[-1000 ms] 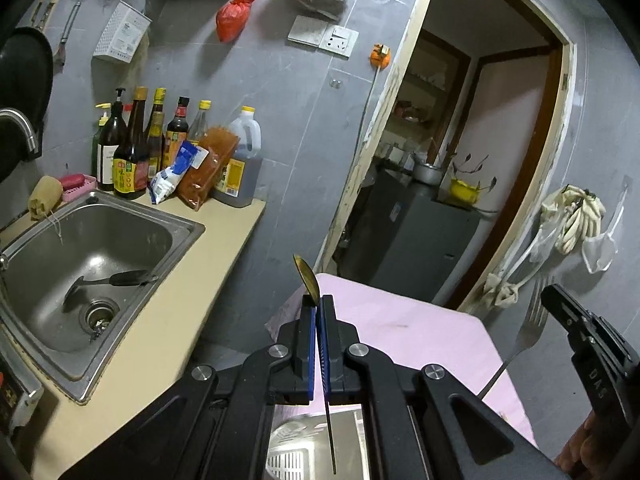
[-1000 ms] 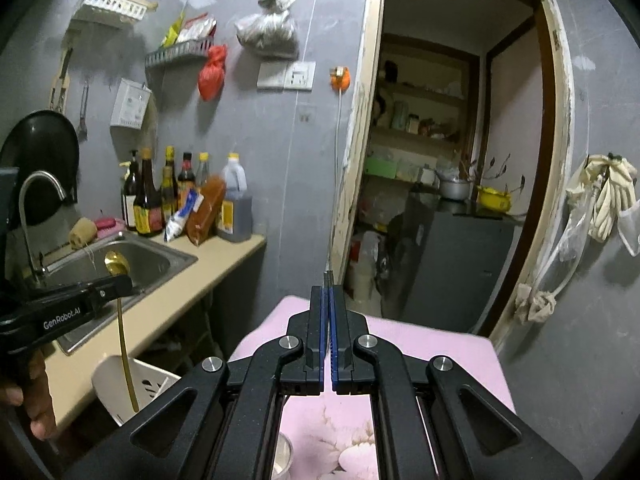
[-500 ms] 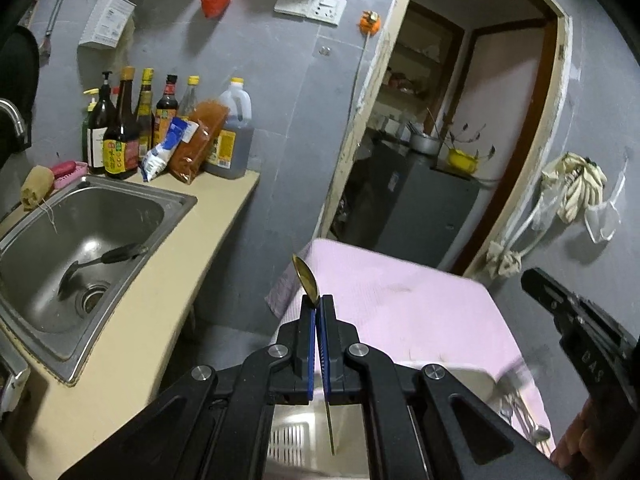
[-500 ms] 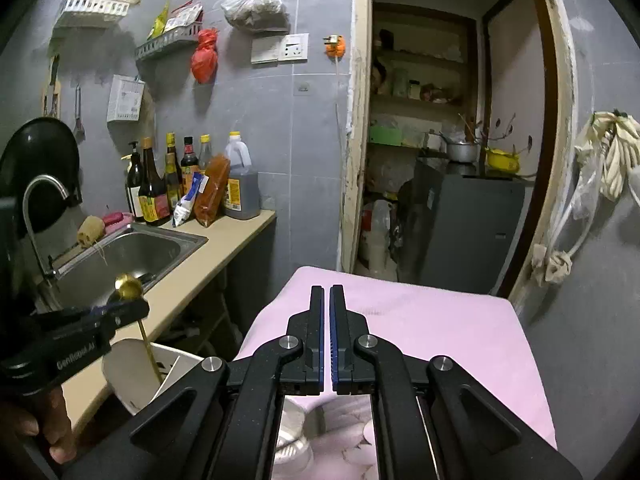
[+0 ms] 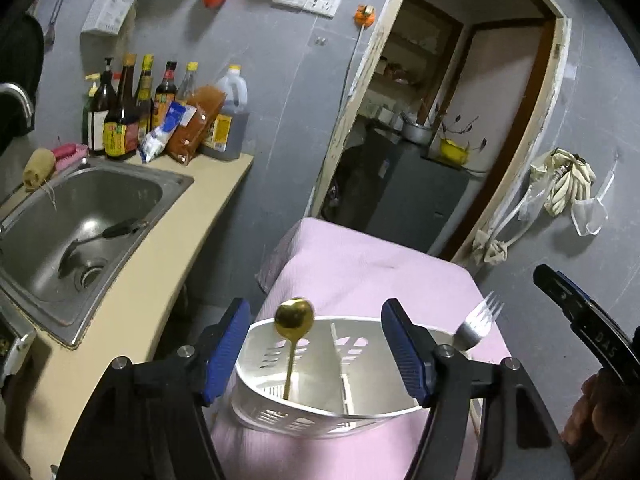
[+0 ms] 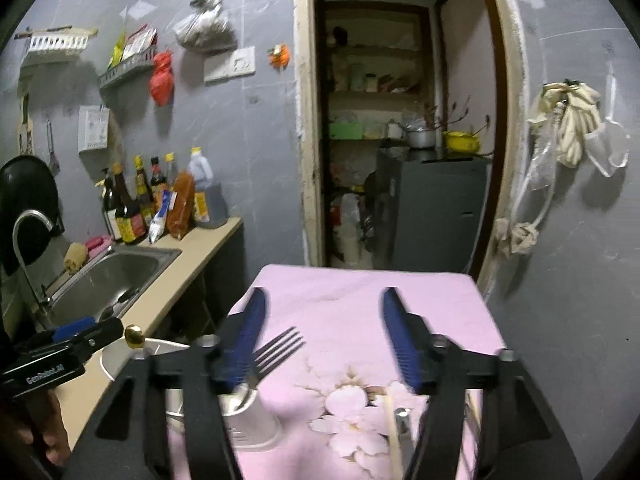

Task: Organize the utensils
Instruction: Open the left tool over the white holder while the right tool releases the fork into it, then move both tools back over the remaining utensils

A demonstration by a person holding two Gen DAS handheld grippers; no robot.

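Dim indoor light, probably overhead, soft wall shadows, fisheye-bent edges w/ dark corners, slight motion blur

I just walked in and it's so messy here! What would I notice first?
Probably the gold spoon standing in the white holder on the pink cloth, between the open jaws of the left hand-held gripper. A silver fork stands in the holder's other side. Bottles crowd the counter behind the sink.

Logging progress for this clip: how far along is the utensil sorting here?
Done: the gold spoon and the fork stand in the white caddy, in separate sections. In hand: nothing; the left tool and right tool have just been opening, pads clear of both. Left: utensils, seemingly chopsticks, lie on the pink cloth.
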